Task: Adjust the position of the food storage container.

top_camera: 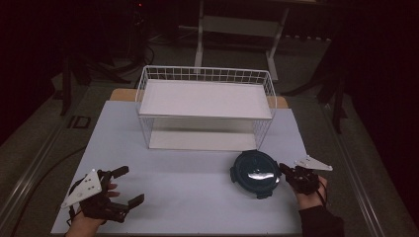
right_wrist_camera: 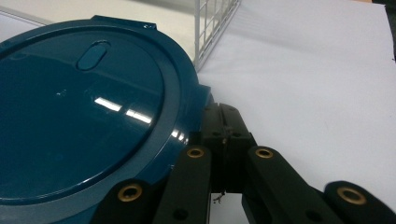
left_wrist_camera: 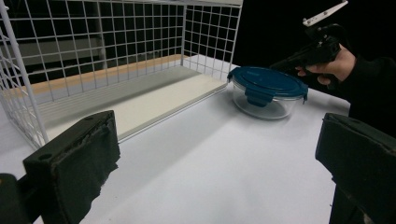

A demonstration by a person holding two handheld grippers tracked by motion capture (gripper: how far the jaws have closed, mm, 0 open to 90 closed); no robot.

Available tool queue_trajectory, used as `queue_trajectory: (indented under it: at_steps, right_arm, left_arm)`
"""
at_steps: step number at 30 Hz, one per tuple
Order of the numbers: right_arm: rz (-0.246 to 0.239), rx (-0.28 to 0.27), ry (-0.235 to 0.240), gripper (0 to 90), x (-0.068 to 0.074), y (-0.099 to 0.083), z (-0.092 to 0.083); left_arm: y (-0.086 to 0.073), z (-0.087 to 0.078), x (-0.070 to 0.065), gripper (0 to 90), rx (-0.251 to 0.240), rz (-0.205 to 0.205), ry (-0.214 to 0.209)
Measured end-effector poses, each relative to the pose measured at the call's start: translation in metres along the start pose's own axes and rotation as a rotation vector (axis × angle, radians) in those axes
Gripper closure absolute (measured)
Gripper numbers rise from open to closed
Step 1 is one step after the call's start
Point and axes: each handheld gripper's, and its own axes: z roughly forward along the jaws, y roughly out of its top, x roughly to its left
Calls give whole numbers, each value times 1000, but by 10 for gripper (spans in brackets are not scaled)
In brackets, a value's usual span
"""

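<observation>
- Box (top_camera: 255, 173) on surface (top_camera: 188, 177), just before rack (top_camera: 205, 106).
- Right hand-held gripper (top_camera: 285, 171) pinched shut at lid's edge tab.
- Left hand-held gripper (top_camera: 129, 186) wide open, empty.
- Next, probably: lifting tab or shifting box.

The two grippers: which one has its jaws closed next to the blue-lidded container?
The right gripper: its jaws are shut, tips at the rim of the container. The left gripper stands wide open, far from it.

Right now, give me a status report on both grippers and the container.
Left gripper open, nothing between its jaws. Right gripper shut at container's lid clasp. Wire rack stands just behind.
</observation>
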Motion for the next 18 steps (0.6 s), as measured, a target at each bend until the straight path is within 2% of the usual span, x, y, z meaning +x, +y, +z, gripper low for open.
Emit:
queue_trajectory:
  at_steps: [5,9,11,16,18]
  right_arm:
    - [-3,6,-19,900,-2,0,2]
    - [2,14,-14,900,-1,0,4]
    - [22,12,7,900,0,-1,3]
    - [15,14,28,900,5,-1,3]
    - [8,16,46,900,12,0,4]
  left_arm:
    - [0,0,0,0,-2,-2,1]
    - [0,0,0,0,3,2,0]
    - [0,1,-1,0,8,4,0]
    - [0,1,-1,0,7,4,-2]
    - [0,1,-2,0,6,3,-3]
